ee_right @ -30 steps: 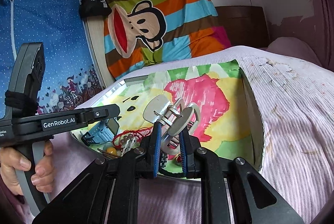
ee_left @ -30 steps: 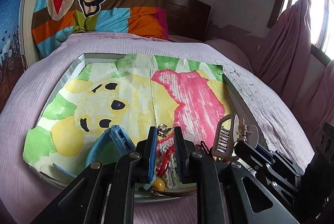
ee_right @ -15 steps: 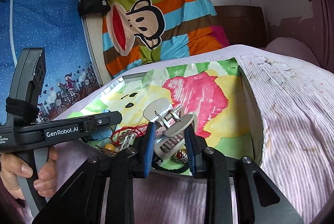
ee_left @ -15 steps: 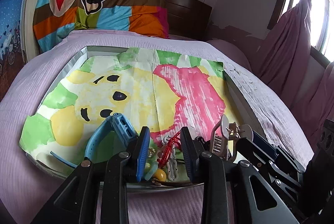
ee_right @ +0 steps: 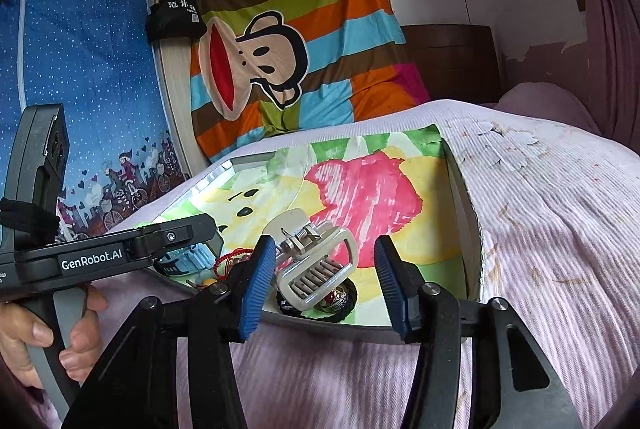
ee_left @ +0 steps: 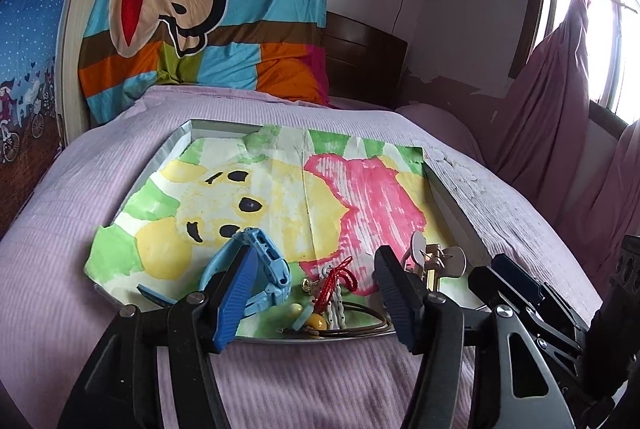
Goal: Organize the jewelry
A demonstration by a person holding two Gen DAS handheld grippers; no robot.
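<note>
The pale hair claw [ee_right: 316, 265] lies in the tray [ee_right: 466, 225], at its near edge, on top of a dark beaded hair tie [ee_right: 340, 299]. The right gripper [ee_right: 324, 283] straddles it with jaws wide apart, gripping nothing. Left of the claw, the left gripper [ee_left: 316, 297] is equally spread over the red cord [ee_left: 334, 281] and blue watch [ee_left: 260, 269]. A careless closure could snag tangled cords, dragging neighbours along.
</note>
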